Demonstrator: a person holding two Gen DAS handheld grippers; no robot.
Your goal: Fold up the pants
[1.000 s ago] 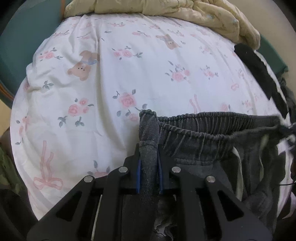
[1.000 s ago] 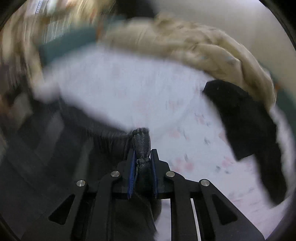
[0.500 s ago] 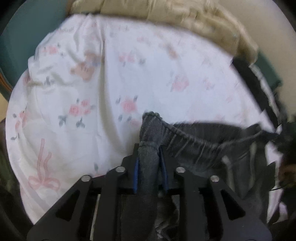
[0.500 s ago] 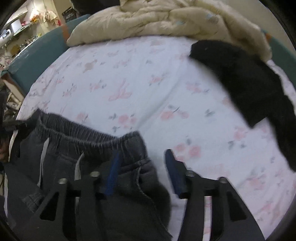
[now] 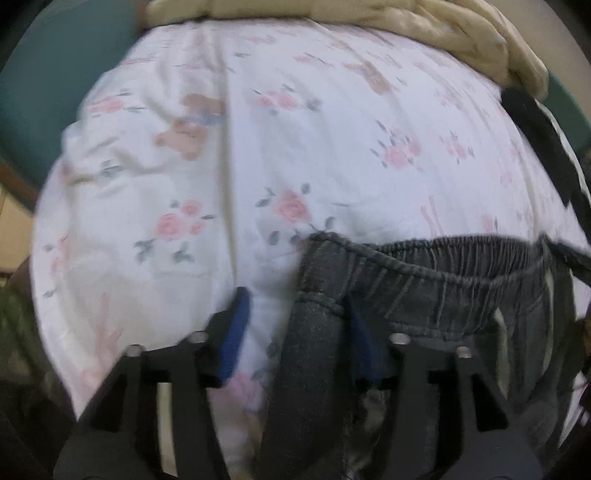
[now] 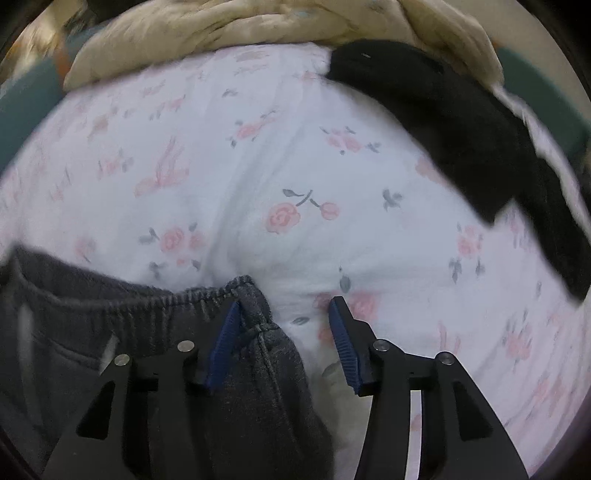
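Lying on the bed, the grey pants point(image 5: 424, 288) have their elastic waistband stretched across the near part of the floral sheet point(image 5: 314, 147), the legs trailing toward the cameras and out of view. In the left wrist view the waistband's left corner sits between the fingers of the left gripper point(image 5: 299, 325); its blue pads stand apart, with a strip of sheet showing between the left pad and the cloth, while the fabric lies against the right pad. In the right wrist view the pants point(image 6: 110, 332) fill the near left, and their right corner lies against the left pad of the right gripper point(image 6: 284, 325). That gripper's fingers are also spread wide, with sheet point(image 6: 258, 166) visible between the cloth and the right pad. Neither gripper is clamped on the fabric. A pale drawstring shows near the waistband in both views.

Beyond the pants the sheet runs bare to the far edge, printed with pink roses, bows and bears. A black garment point(image 6: 461, 129) lies on the far right of the bed, well apart from the pants; in the left view it point(image 5: 543, 147) appears as a dark strip at the right edge. A cream quilt point(image 6: 240, 29) is bunched along the far side, touching the black garment's far end. Teal frame point(image 5: 55, 92) borders the bed at the left.
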